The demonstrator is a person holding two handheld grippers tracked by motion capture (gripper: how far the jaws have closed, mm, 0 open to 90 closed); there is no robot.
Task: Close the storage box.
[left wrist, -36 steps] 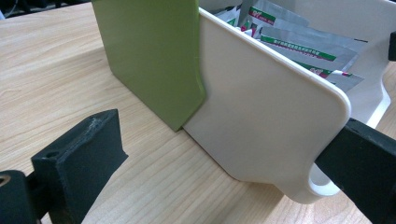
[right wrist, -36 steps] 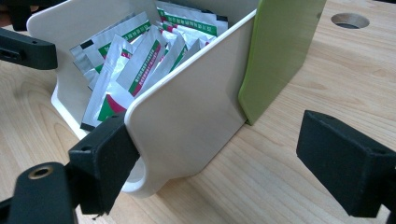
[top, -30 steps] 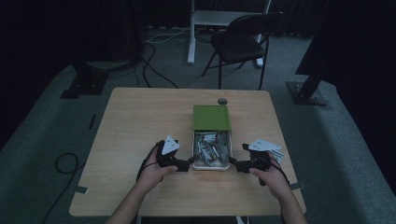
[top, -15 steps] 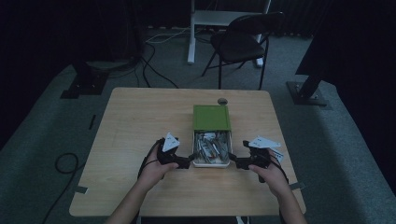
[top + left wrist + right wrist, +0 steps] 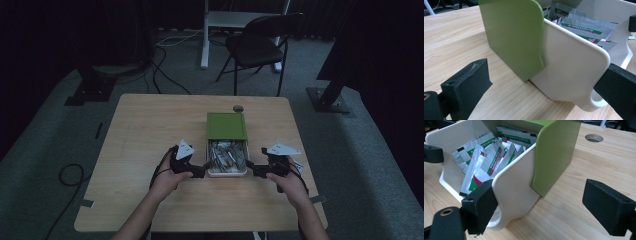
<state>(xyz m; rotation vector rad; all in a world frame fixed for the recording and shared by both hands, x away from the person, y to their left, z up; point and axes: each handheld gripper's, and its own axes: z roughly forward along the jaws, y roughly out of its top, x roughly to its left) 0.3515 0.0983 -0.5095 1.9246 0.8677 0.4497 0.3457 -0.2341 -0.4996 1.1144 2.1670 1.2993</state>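
Drawer (image 5: pixel 227 165): cream plastic tray, partly drawn out of a green sleeve (image 5: pixel 227 126); stands on the table (image 5: pixel 150 130) right of centre, its pulled-out end toward the near edge. Contents: foil sachets (image 5: pixel 486 157), loose and leaning, some standing above the tray wall.

Left gripper (image 5: pixel 200 169): jaws wide apart, one just inside the drawer's front corner, the other free over bare wood; clamping nothing.

Right gripper (image 5: pixel 254 169): jaws likewise spread, one against the drawer's opposite wall, the other clear of the sleeve; holding nothing.

Risks, as judged:
- Uneven pull from either side could skew the tray in the sleeve and jam it
- A hard pull could bring the tray fully out, tipping sachets onto the table
- Sleeve is unheld; it may slide along with the tray rather than release it
- A closing jaw could catch a sachet instead of the wall

Room: broad bare wood toward the left edge and far corners; a cable hole (image 5: pixel 238 108) just behind the sleeve; the near edge is close behind both hands, the right edge nearer than the left
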